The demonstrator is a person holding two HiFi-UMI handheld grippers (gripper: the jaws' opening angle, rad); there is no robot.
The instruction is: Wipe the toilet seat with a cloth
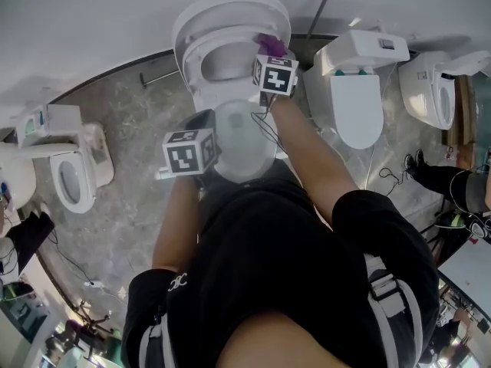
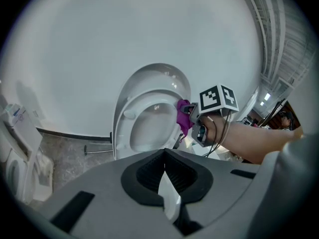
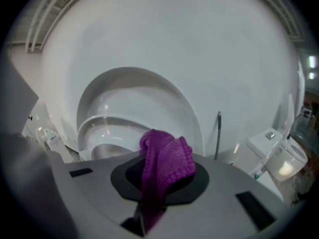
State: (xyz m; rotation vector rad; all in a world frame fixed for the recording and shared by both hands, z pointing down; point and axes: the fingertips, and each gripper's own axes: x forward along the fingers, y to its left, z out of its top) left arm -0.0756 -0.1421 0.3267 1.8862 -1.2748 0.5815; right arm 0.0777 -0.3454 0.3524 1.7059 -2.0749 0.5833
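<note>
We look down on a grey stone floor (image 1: pixel 126 121) that runs to a white wall (image 1: pixel 84 21) on the far side. Several white toilets stand along it. The toilet (image 1: pixel 244 140) we work at is in the middle. A second toilet (image 1: pixel 354 90) stands just to its right, a third toilet (image 1: pixel 433 90) farther right, and a fourth toilet (image 1: pixel 73 176) well off to the left.

Our black clothing (image 1: pixel 291 267) fills the near part of the head view, and both forearms reach out over the middle bowl.

The middle toilet's lid (image 1: pixel 230 8) stands up against the wall, and its seat (image 1: pixel 201 52) is raised in front of the lid.

A thin metal rod (image 1: pixel 322 6) leans on the wall to the right of the lid.

The left gripper (image 2: pixel 164 158) hangs over the near left of the bowl. Its jaws are pressed together. A pale sliver shows at the seam, and we cannot tell what it is.

The right gripper (image 3: pixel 155 180) is farther out, at the seat's right side, clamped on a purple cloth (image 3: pixel 168 156). The cloth bunches up out of the jaws and sits at the seat's right edge. We cannot tell whether it touches the seat.
</note>
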